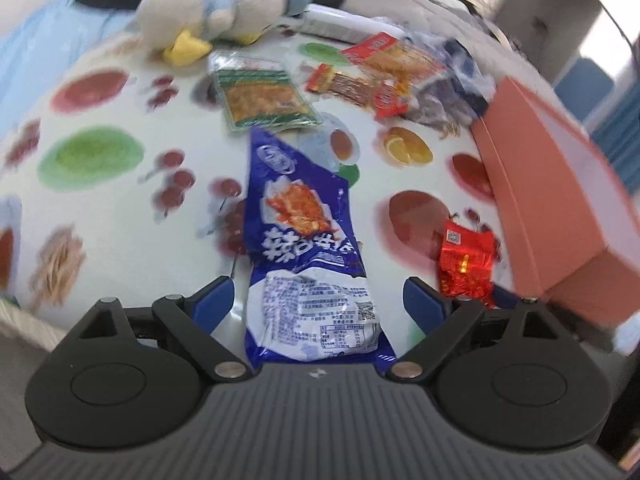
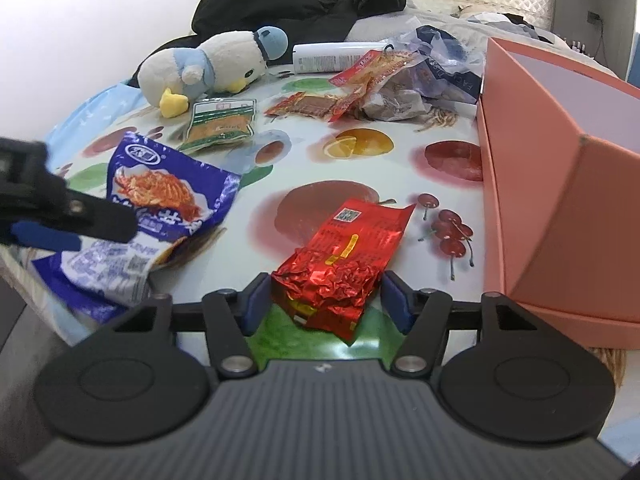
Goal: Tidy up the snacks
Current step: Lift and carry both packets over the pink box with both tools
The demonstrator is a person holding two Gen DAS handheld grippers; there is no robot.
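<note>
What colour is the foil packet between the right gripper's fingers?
Shiny red crinkled foil packet, yellow print; clearest in the right wrist view.

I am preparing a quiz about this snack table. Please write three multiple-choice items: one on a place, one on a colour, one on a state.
1. Where does the red foil packet lie?
A. inside the box
B. between the right gripper's fingers
C. under the plush toy

2. What colour is the box?
A. green
B. black
C. salmon pink

3. How stands the left gripper at the blue bag?
A. open around it
C. shut beside it
B. absent

Answers: 1 B, a finger on each side; 2 C, its walls show it; 3 A, gaps beside both fingers.
</note>
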